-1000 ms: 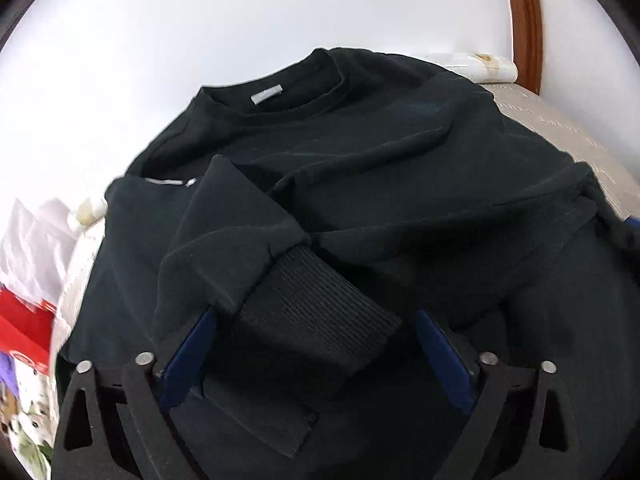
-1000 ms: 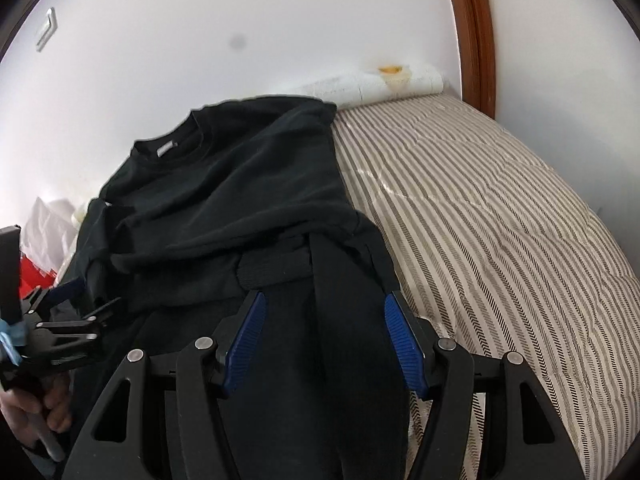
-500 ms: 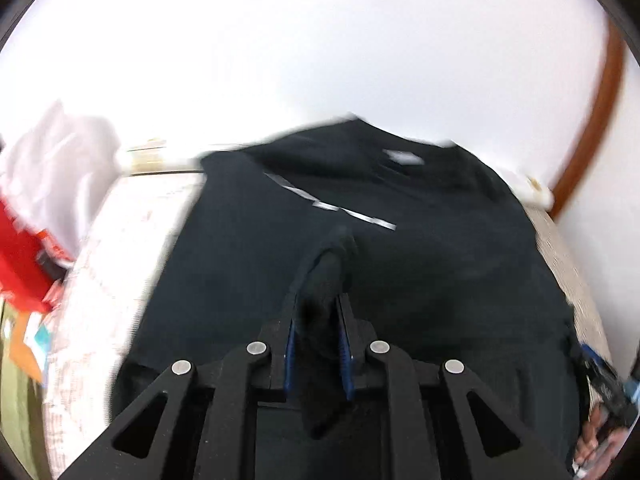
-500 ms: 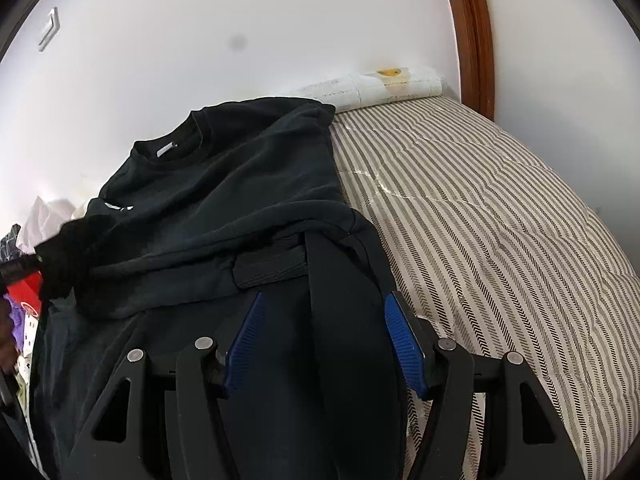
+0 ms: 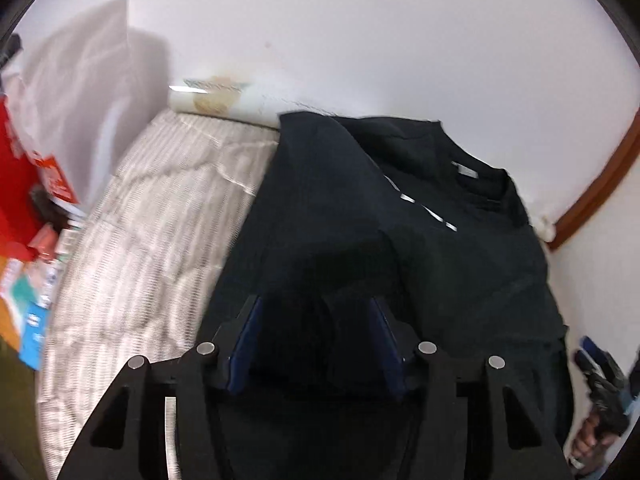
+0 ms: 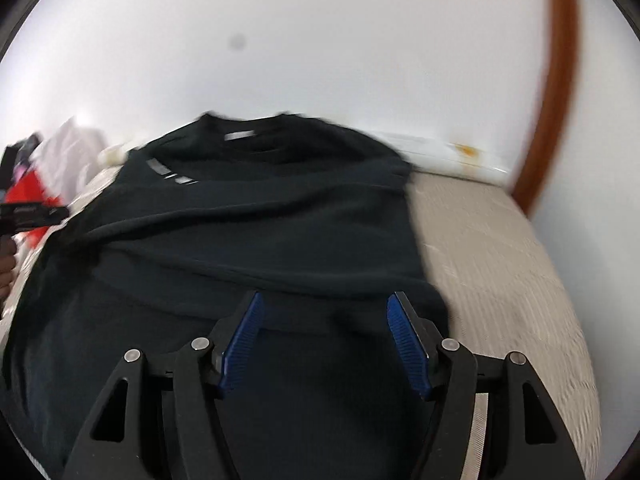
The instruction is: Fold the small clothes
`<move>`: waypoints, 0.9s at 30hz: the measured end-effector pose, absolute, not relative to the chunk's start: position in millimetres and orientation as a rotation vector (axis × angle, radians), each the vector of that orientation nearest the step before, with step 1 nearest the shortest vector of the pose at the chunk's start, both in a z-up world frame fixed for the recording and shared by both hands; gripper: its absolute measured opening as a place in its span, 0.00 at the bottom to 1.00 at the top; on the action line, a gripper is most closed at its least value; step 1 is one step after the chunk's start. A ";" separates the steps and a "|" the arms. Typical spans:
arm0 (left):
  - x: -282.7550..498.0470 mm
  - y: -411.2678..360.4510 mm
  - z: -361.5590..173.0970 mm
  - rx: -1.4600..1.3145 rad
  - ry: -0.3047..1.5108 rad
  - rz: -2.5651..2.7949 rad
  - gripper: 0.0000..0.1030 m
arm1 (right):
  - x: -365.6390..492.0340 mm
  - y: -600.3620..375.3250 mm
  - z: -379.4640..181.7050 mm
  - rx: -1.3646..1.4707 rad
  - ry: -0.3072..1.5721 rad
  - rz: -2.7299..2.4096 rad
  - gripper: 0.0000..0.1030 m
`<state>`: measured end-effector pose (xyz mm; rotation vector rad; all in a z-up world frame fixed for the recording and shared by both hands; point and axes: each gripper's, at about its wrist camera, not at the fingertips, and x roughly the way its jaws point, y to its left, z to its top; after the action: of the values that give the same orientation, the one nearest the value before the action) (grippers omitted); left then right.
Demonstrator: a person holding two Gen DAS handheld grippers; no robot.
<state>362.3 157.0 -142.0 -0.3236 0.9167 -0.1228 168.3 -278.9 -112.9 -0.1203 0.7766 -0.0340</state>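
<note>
A black sweatshirt with a grey neck label lies spread on the striped bed cover. My left gripper hangs over its left edge with its jaws opening. A dark fold of the sleeve lies loosely between the pads. In the right wrist view the sweatshirt fills the middle. My right gripper hovers over its lower part, jaws wide and still opening a little, with nothing between them. Each gripper also shows in the other's view, the right gripper in a hand and the left gripper at the far left.
A white wall runs close behind the bed, with a white roll along its foot. Red and white bags and small packages crowd the left bedside. A brown wooden trim stands at the right. Bare bed cover lies right of the sweatshirt.
The left gripper shut on the sleeve cuff, carried it leftwards while rolling, and its jaws have now parted again. The right gripper swung left over the sweatshirt and rolled.
</note>
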 end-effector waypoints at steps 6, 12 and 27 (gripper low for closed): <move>381.0 143.1 -160.9 -0.352 0.964 -0.145 0.48 | 206.7 -229.4 -133.3 -0.231 0.822 0.044 0.62; 389.5 141.0 -157.9 -0.332 0.937 -0.101 0.06 | 233.1 -196.4 -160.2 -0.328 0.832 0.087 0.51; 392.5 150.1 -144.4 -0.267 0.874 -0.049 0.06 | 205.9 -191.3 -159.8 -0.353 0.846 0.230 0.13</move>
<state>392.5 150.1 -144.4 -0.2671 0.8744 -0.0492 205.9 -191.3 -159.8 -0.3529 0.8460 0.2298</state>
